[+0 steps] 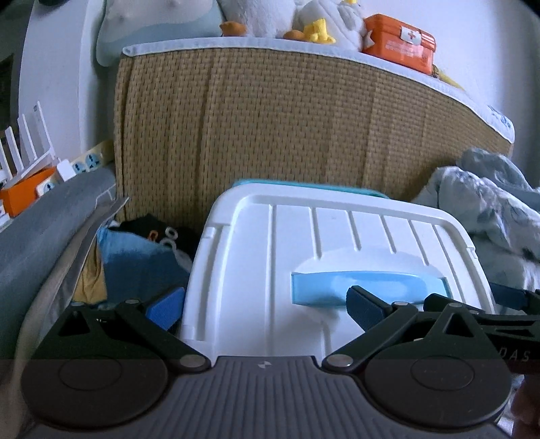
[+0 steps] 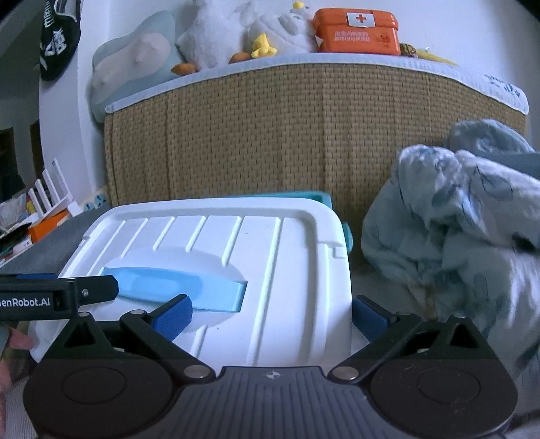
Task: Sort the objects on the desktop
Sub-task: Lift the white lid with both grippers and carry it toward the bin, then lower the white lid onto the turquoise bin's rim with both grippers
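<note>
Straddling white lid [image 1: 324, 256] edges, left hand-held gripper [image 1: 266, 309] & right hand-held gripper [image 2: 270, 315] both gape wide, gripping nothing; wicker panel [image 2: 270, 135] behind, rumpled blanket [image 2: 455, 219] crowding right.

Home bedroom: tan woven rattan headboard [image 2: 270, 135], white plush toys [image 2: 236, 33] and orange first-aid box [image 2: 357, 32] along its top, crumpled pale blue floral duvet [image 2: 455, 219], white plastic storage-box lid [image 2: 219, 270] on bed.

Both wrist cameras look low and close across the white lid [image 1: 330, 263] toward the wicker headboard [image 1: 287, 128]; the left views it from the left, the right from the right.
</note>
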